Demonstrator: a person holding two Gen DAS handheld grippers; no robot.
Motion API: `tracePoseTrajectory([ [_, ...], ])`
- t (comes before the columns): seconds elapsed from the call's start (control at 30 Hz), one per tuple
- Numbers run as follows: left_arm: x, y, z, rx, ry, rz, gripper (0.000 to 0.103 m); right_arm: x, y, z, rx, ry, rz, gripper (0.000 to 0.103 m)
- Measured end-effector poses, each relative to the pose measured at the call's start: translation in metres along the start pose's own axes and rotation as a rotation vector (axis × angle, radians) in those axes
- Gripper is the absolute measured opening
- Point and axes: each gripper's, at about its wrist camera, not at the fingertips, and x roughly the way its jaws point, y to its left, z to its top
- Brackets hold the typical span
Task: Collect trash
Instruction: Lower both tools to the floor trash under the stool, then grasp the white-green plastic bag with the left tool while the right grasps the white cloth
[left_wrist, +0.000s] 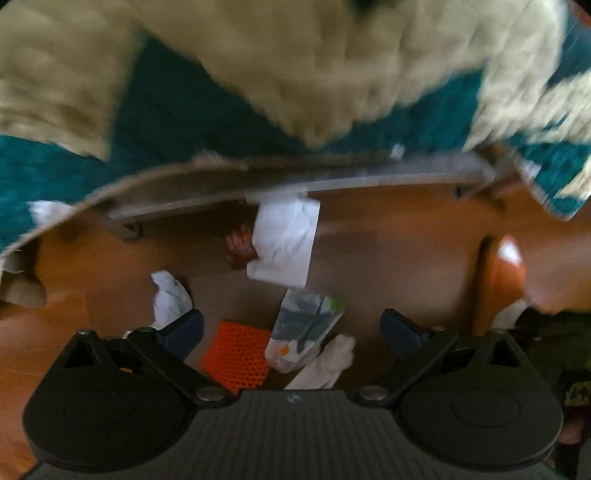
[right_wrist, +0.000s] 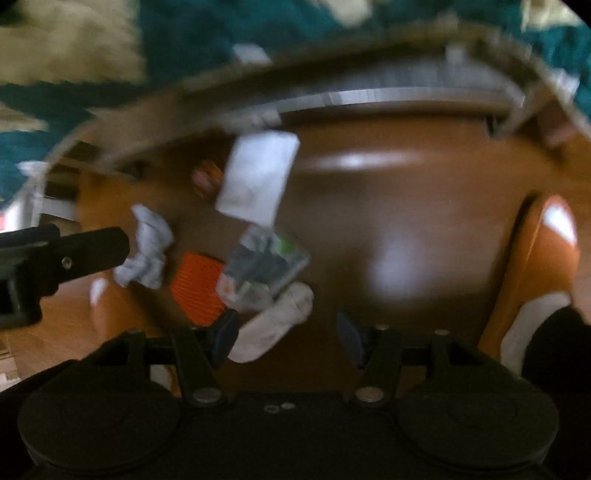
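Trash lies in a loose heap on a brown surface: a white paper sheet (left_wrist: 284, 243) (right_wrist: 255, 177), a reddish wrapper (left_wrist: 240, 247), a crumpled tissue (left_wrist: 170, 299) (right_wrist: 147, 251), an orange mesh piece (left_wrist: 236, 354) (right_wrist: 199, 288), a clear printed plastic wrapper (left_wrist: 303, 328) (right_wrist: 266, 266) and a white rolled wad (left_wrist: 332, 362) (right_wrist: 273, 325). My left gripper (left_wrist: 291, 328) hangs wide open above the wrapper and mesh, holding nothing. My right gripper (right_wrist: 288, 332) is open too, its left finger beside the white wad. Both views are blurred.
A cardboard edge with a grey strip (left_wrist: 295, 173) (right_wrist: 406, 96) borders the brown surface at the far side. Beyond it lies a teal and cream rug (left_wrist: 184, 110). An orange rounded object (left_wrist: 506, 273) (right_wrist: 546, 258) stands at the right. A left gripper finger (right_wrist: 92, 247) reaches in from the left.
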Motion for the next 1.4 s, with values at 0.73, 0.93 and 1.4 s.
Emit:
tracePoseTrajectory([
  [0.73, 0.191, 0.007, -0.007, 0.030, 0.273, -0.026, 0.052, 0.158, -0.016, 0.015, 0.126, 0.242, 0.011, 0.055],
  [0.93, 0.197, 0.010, -0.012, -0.037, 0.282, -0.060, 0.016, 0.162, -0.005, 0.012, 0.049, 0.229, -0.044, 0.016],
  [1.4, 0.117, -0.006, -0.014, -0.132, 0.193, -0.075, 0.005, 0.062, 0.003, 0.009, -0.033, 0.072, -0.158, 0.013],
])
